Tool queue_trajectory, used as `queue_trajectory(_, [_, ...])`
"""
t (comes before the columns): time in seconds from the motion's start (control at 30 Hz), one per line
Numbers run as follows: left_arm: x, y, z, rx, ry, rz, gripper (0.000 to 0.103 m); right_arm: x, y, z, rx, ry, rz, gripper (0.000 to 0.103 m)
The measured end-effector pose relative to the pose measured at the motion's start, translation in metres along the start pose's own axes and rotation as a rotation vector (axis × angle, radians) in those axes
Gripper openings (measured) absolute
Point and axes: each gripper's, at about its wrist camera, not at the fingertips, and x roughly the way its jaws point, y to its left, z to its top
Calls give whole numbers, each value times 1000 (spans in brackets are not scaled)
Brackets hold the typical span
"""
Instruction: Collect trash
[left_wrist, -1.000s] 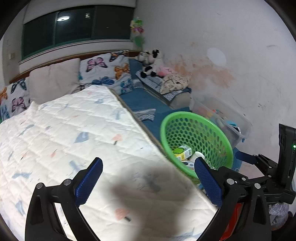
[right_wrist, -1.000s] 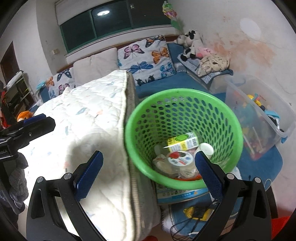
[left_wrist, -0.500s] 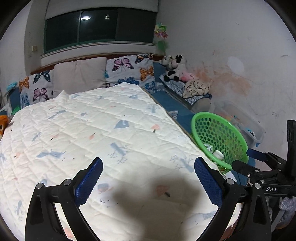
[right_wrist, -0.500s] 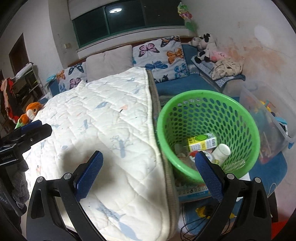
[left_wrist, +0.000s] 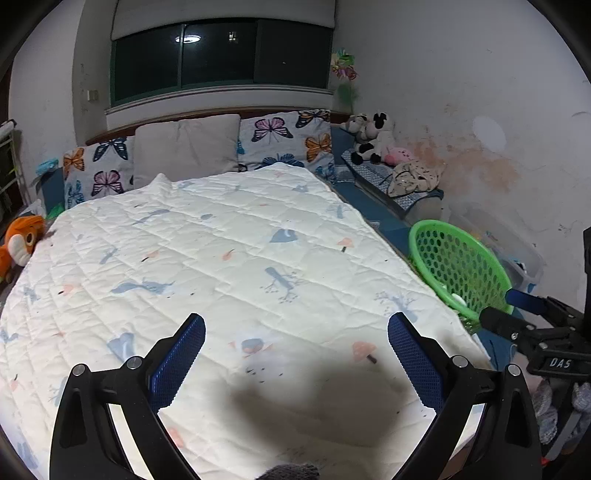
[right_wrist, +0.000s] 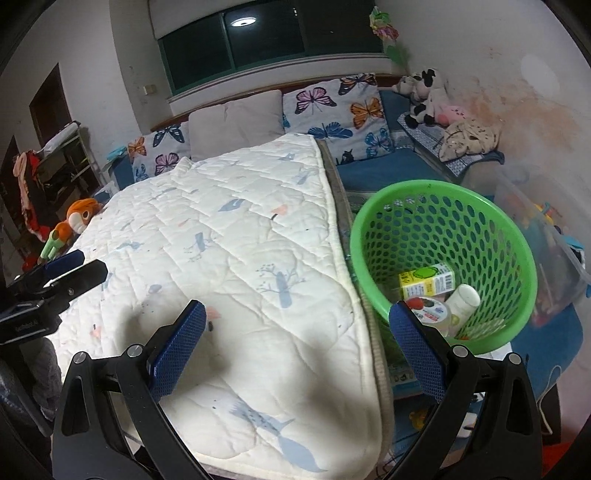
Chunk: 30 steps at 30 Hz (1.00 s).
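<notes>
White quilted bed cover (left_wrist: 229, 266) spread flat across the bed; green mesh basket (right_wrist: 443, 258) just beside its right edge, holding a yellow carton (right_wrist: 426, 284), a white bottle (right_wrist: 463, 297); left gripper (left_wrist: 295, 343) and right gripper (right_wrist: 297, 332) hovering over the cover, jaws spread wide, empty

green basket (left_wrist: 458, 266): near side and contents hidden behind the quilt (left_wrist: 207, 266) edge in left wrist view
clear storage box (right_wrist: 546, 236): cut by the frame edge at 3 o'clock, contents blurred
round lid label (right_wrist: 430, 312): print too small to read
left gripper (right_wrist: 55, 273): body cut off at 9 o'clock
</notes>
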Motion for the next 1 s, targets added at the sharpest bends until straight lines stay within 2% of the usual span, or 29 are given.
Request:
queue_trajectory(0.6, [-12,26,-17,-55,8,46,96,-3,27,-1,-48,-4,45,98])
queue_trajectory(1.0, [-14,27,-18,-56,10,48,96,-2,34,-1,-53,-1,55,98])
